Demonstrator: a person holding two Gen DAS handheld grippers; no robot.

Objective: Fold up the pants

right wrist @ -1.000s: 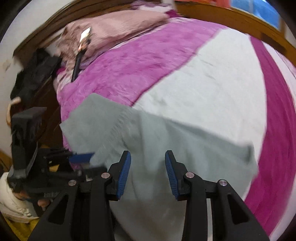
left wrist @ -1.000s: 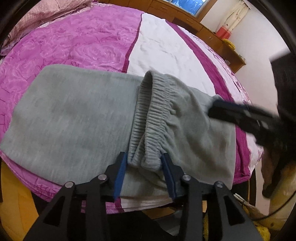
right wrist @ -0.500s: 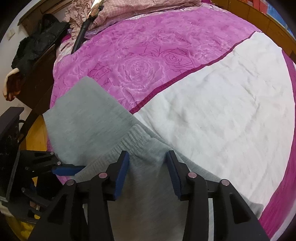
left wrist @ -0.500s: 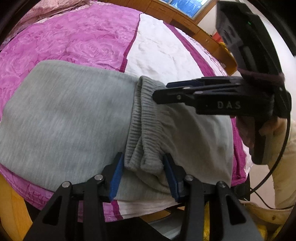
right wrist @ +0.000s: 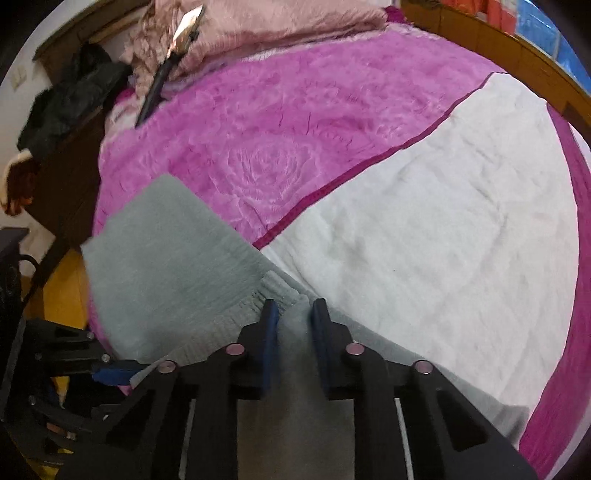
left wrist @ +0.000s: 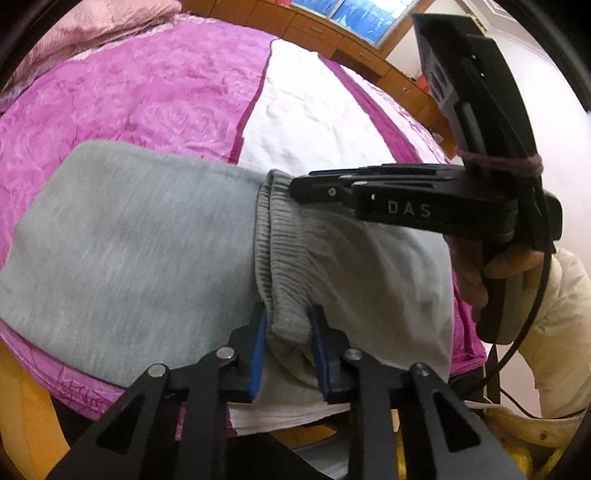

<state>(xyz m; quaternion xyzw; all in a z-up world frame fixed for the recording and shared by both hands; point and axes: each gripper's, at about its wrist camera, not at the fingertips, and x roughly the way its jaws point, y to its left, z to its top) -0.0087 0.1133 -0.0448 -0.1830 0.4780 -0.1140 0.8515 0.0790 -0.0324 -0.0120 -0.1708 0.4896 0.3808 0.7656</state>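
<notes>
Grey pants [left wrist: 129, 240] lie folded across the near edge of the bed, their ribbed waistband [left wrist: 280, 258] bunched into a ridge. My left gripper [left wrist: 287, 311] is at the near end of that ridge, its jaws closing, with the blue pads pressing on the waistband fold. My right gripper [right wrist: 294, 305] is at the far end of the waistband [right wrist: 229, 321], its jaws closing too, with a pinch of grey cloth between the pads. The right gripper [left wrist: 297, 186] shows from the side in the left wrist view. The left gripper [right wrist: 114, 371] shows low on the left in the right wrist view.
The bed has a pink rose-patterned quilt [left wrist: 129, 85] with a white panel [right wrist: 424, 240]. Pale pink bedding [right wrist: 277, 26] with a dark long object [right wrist: 159, 85] lies at the head. Wooden cabinets [left wrist: 332, 33] stand beyond. A hand [left wrist: 469, 273] and a cream sleeve [left wrist: 554, 332] hold the right gripper.
Both pairs of jaws have narrowed onto the waistband. The right gripper came in over the pants and settled at the waistband's far end. The left gripper stayed put.
</notes>
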